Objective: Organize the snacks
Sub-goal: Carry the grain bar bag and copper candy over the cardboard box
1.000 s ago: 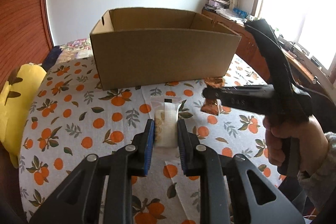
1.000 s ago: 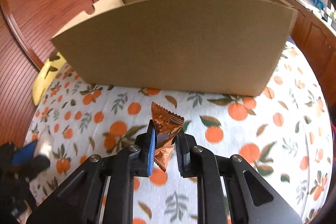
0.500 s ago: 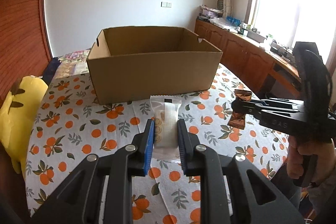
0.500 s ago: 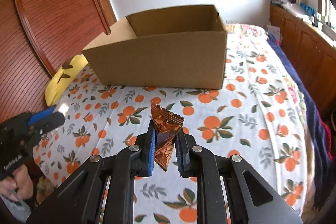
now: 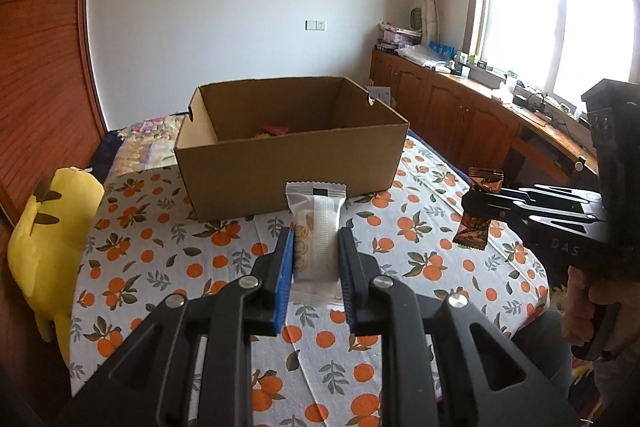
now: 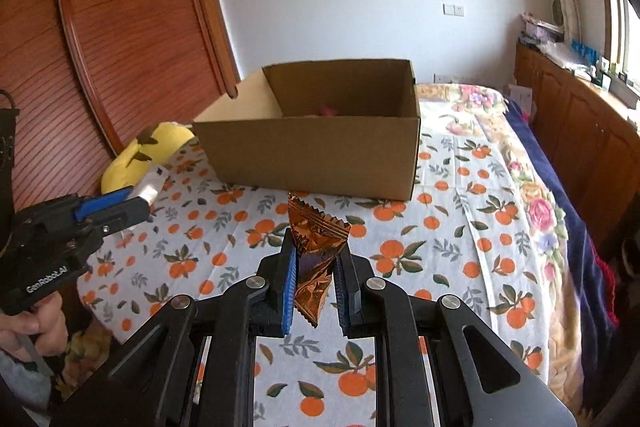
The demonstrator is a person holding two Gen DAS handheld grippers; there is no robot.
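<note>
My left gripper (image 5: 317, 247) is shut on a clear white cracker packet (image 5: 316, 223) that stands upright between the pads, above the orange-print cloth. My right gripper (image 6: 316, 259) is shut on a crinkled copper-brown foil snack (image 6: 316, 247). In the left wrist view the right gripper (image 5: 476, 205) shows at the right edge with the brown snack (image 5: 478, 215) hanging from it. In the right wrist view the left gripper (image 6: 140, 201) appears at the left with the white packet (image 6: 149, 186). An open cardboard box (image 5: 288, 163) (image 6: 316, 151) sits ahead of both, with a few snacks inside.
The orange-print cloth (image 5: 168, 251) covers a bed. A yellow plush toy (image 5: 48, 227) lies at its left edge against a wooden headboard (image 6: 100, 47). Wooden cabinets (image 5: 460, 115) run under the window on the right. A floral blanket (image 6: 532, 195) lies beyond the box.
Both grippers have risen and pulled back from the box, which now looks smaller with its inside showing. Each still grips its packet. The right gripper has drifted rightward in the left view.
</note>
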